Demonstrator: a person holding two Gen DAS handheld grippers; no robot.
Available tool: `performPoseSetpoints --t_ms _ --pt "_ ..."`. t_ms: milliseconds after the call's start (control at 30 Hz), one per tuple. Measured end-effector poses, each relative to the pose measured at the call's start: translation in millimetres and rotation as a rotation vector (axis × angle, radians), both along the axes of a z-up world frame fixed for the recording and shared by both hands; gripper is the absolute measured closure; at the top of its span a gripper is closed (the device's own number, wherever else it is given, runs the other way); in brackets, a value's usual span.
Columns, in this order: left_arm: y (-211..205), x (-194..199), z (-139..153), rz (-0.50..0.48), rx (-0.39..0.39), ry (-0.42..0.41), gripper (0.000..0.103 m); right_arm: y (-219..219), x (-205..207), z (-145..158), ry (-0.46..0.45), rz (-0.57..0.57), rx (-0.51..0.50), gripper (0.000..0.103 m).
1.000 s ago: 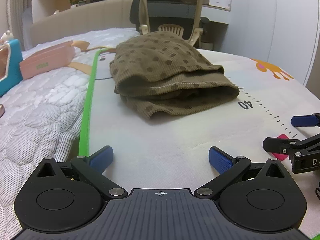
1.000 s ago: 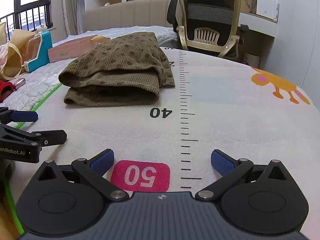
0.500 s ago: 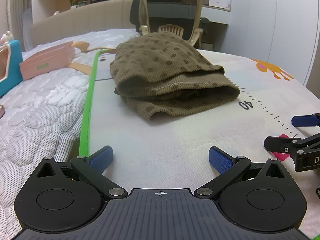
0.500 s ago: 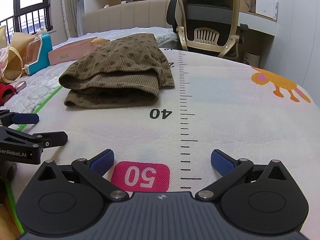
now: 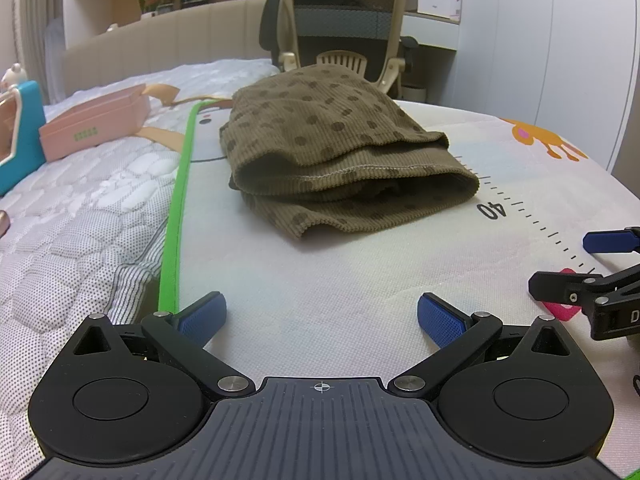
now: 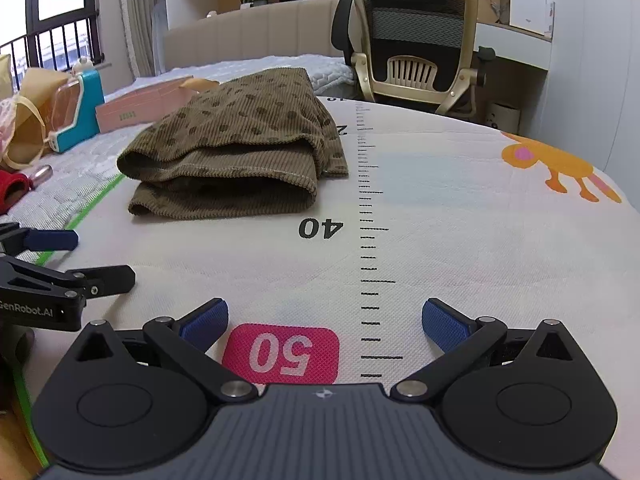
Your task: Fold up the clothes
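Folded brown dotted garment (image 5: 336, 160) sits upper centre on the mat (image 5: 360, 272) (untouched); left hand-held gripper (image 5: 320, 316) and right hand-held gripper (image 6: 325, 320) both spread apart, empty.

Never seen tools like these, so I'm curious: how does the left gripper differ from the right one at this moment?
The left gripper hovers by the mat's green edge; the right gripper sits over the pink 50 label. The folded brown garment lies straight ahead of the left, off to one side of the right. Both are open and empty.
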State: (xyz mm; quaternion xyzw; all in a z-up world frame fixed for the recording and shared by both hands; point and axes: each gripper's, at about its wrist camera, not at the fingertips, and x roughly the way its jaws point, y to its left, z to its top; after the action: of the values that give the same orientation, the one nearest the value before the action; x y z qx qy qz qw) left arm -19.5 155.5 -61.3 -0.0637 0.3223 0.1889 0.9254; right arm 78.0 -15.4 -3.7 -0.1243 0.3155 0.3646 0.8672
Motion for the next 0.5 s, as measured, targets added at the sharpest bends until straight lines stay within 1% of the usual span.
performPoseSetpoints --t_ms 33,500 --pt "0.1 -0.1 0.1 0.0 0.0 0.0 0.0 1.5 -1.4 0.0 -0.007 -0.003 -0.011 0.0" --pt "1.2 0.1 0.5 -0.002 -0.003 0.002 0.0 -0.2 -1.4 -0.7 -0.01 0.001 -0.006 0.0"
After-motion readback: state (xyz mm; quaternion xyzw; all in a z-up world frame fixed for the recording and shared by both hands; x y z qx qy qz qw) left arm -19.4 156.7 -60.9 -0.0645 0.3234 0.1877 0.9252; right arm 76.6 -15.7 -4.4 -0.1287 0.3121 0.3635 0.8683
